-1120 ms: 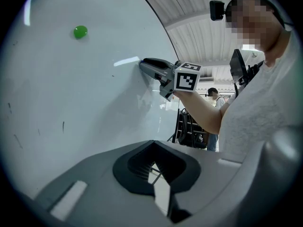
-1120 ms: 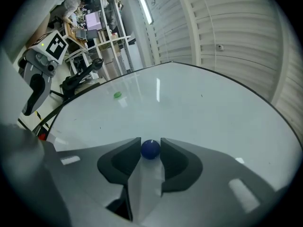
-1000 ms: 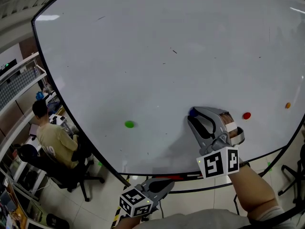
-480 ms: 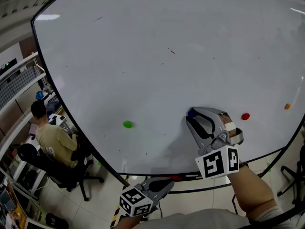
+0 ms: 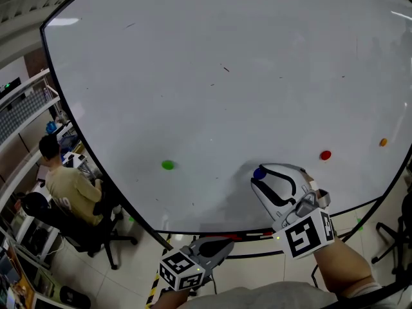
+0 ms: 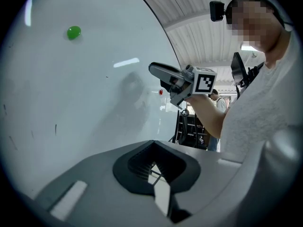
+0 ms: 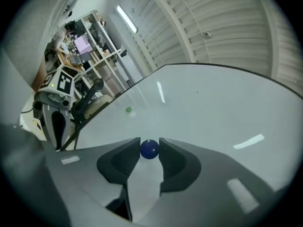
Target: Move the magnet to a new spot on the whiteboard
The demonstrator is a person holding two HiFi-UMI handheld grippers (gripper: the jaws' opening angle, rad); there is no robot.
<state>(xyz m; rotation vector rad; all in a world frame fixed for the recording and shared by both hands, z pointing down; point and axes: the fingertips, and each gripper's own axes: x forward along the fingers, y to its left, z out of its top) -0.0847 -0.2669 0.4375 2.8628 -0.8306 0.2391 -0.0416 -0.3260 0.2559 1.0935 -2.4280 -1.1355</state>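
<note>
In the head view, the big whiteboard fills most of the picture. The blue magnet is a small, round, dark blue ball. It sits low on the board, near the bottom edge and a bit to the right. The right tongs have their tips on it, one on each side. A red magnet is to its right. An orange magnet is farther right. A green magnet is well off to the left. The left tongs hang below the board, not touching it, with the tips together. A person sits on a chair down at the left.

In the left gripper view, the left tongs are closed with nothing in them. The green magnet is high up on the whiteboard. The right tongs point at the board farther along.

In the right gripper view, the blue magnet looks smooth and shiny, with a small bright spot on it. It is on the whiteboard, right between the two tips of the right tongs. Both tips press against its sides. The green magnet is a little dot far behind it. The left tongs show at the left
</note>
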